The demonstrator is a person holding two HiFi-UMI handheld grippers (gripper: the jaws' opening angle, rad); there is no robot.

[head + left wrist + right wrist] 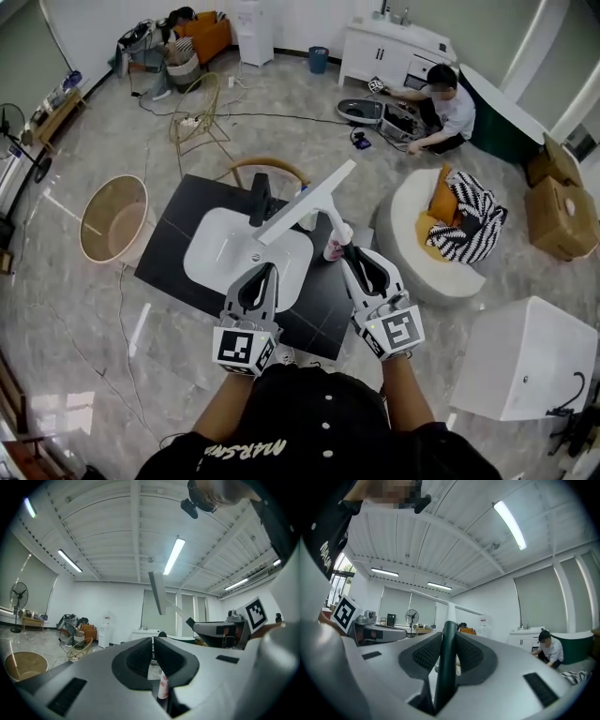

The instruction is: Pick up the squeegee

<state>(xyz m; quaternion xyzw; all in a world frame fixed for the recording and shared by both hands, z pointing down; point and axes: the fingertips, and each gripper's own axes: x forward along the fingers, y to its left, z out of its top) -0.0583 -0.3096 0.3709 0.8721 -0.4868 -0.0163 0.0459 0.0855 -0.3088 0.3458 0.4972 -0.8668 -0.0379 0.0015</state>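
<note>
Two jaws of my right gripper [449, 641] clamp the squeegee [307, 200] by its dark handle, its white blade raised in the air over the basin [217, 246]. My left gripper [153, 644] has its jaws pressed together on nothing, above the black table [172, 246]; a bottle [335, 247] stands just beside the basin

Operator sits at 6 o'clock in head view. Black button-up shirt [281, 412], white round buttons [325, 427] down the middle, white printed lettering [246, 448] at 7 o'clock on the shoulder. Silver-grey tapered left gripper [266, 270] and matching right gripper [350, 251] have black ribbed pads [139, 658] and black rectangular slots [68, 695] in the shells. At the 6 o'clock ends: white-and-black left marker cube [244, 348] and right marker cube [399, 330].
</note>
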